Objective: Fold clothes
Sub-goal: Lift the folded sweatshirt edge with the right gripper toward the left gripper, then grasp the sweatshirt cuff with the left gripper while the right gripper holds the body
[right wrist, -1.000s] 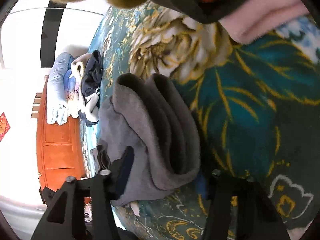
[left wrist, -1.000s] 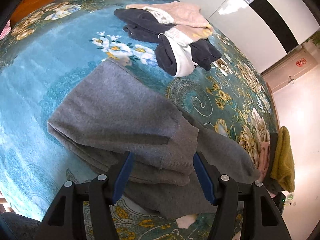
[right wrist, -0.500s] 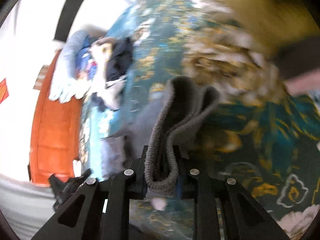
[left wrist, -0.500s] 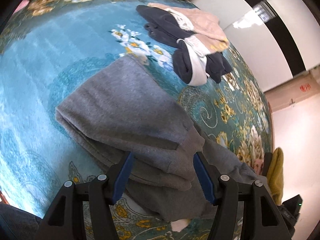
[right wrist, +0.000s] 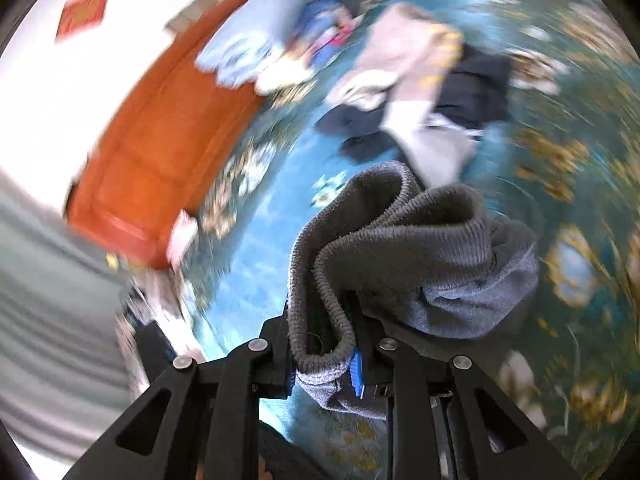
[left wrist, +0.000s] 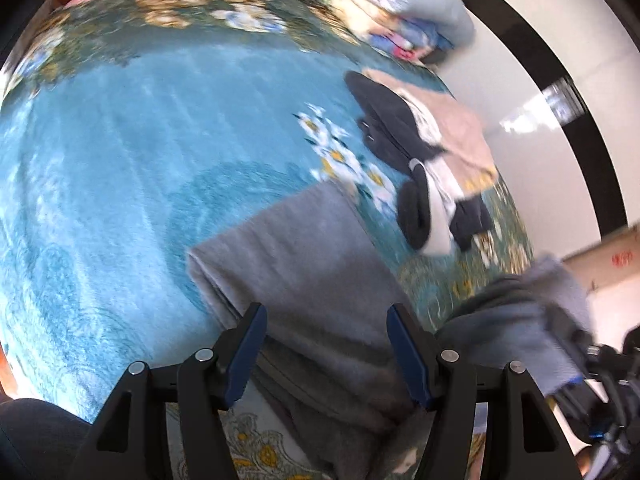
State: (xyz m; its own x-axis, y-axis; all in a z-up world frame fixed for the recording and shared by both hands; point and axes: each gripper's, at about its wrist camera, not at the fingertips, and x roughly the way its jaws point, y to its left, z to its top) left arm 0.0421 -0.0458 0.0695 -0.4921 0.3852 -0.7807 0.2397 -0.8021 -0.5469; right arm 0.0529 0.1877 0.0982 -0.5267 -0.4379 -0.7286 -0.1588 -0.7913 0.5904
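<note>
A grey knit garment (left wrist: 320, 264) lies partly folded on the teal floral bedspread (left wrist: 120, 160). My left gripper (left wrist: 326, 354) is open, its blue-padded fingers straddling the garment's near part just above it. My right gripper (right wrist: 324, 344) is shut on the garment's ribbed grey cuff end (right wrist: 400, 240) and holds it lifted off the bed. That lifted end and the right gripper also show blurred in the left wrist view (left wrist: 532, 320) at the right.
A heap of dark navy, white and pink clothes (left wrist: 432, 160) lies beyond the grey garment. Folded bedding (left wrist: 400, 12) sits at the bed's far end by an orange wooden headboard (right wrist: 160, 152). A white wall with a black stripe (left wrist: 560, 80) runs along the right.
My right gripper closed on the grey cuff end, lifted it and swung it over toward the garment's body. My left gripper stayed open and shifted along the garment.
</note>
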